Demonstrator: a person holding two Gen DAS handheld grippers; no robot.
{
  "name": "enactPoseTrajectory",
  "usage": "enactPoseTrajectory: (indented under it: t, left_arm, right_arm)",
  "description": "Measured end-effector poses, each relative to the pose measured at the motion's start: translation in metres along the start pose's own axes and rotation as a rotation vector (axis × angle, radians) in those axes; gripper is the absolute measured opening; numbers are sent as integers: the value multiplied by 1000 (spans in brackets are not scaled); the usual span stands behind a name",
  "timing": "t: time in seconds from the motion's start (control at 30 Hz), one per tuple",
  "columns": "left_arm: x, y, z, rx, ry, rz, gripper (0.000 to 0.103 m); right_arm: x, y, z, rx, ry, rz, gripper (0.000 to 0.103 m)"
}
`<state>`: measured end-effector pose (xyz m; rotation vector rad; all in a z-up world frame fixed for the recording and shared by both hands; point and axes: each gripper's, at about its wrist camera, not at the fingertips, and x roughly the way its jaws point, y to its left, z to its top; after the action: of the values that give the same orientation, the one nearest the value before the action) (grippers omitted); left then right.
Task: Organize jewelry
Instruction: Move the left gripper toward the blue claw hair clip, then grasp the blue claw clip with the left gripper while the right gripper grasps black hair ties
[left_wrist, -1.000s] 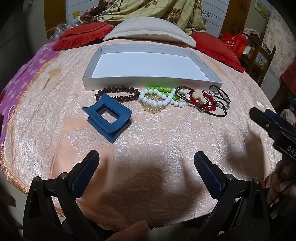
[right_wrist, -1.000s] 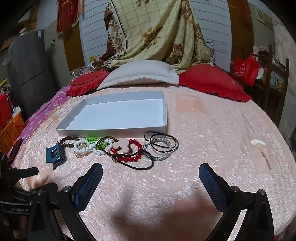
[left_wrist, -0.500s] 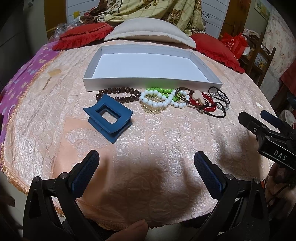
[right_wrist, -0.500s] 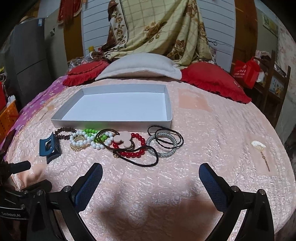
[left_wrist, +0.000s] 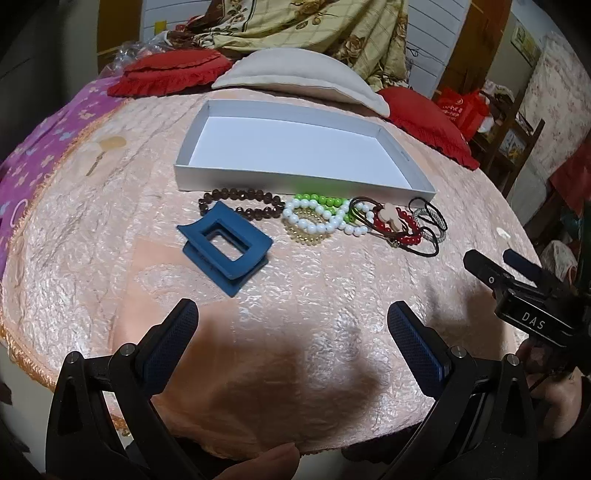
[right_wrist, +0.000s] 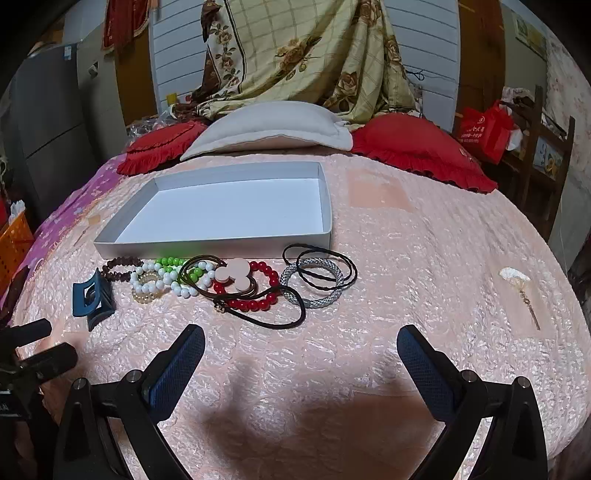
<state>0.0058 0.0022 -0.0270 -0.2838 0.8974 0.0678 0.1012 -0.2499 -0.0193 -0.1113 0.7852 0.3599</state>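
Pink bedspread (right_wrist: 406, 258) carries a white tray (right_wrist: 207, 247) and bracelets (right_wrist: 255, 284); both grippers, left (left_wrist: 291, 332) and right (right_wrist: 301, 354), hover low with jaws wide apart, holding nothing.

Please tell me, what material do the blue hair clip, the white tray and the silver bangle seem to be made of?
Blue hair clip: probably matte plastic; smooth moulded edges, no shine.
White tray: likely cardboard; thin, flat, folded-looking walls, dull surface.
Silver bangle: perhaps woven metal mesh or tiny beads; grainy, sparkling texture. Too small to be certain.
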Motion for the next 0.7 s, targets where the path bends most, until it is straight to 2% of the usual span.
enactPoseTrajectory:
  t: [0.13, 0.27, 0.37, 0.4, 0.5, 0.57, 0.7]
  left_arm:
    - [-5, 19, 6, -43, 30, -28, 103]
    - [-12, 29, 21, 34, 21, 11, 103]
    - [3, 37, 36, 99, 76, 36, 103]
    - [11, 42, 41, 107, 94, 23, 103]
    - [29, 48, 49, 185, 136, -106, 103]
    - [35, 46, 50, 265, 133, -117, 102]
    - [44, 44, 50, 310, 135, -154, 102]
  right_arm:
    - [1, 1, 0, -4, 4, 4, 103]
    - [0, 0, 0, 0, 1, 9, 103]
    - [-1, -1, 0, 7, 1, 14, 103]
    - [0, -1, 0, 8, 2, 15, 103]
    - [-1, -1, 0, 4, 3, 15, 103]
    - [1, 0, 0, 2, 8, 12, 103]
    - [2, 1, 0, -1, 13, 15, 103]
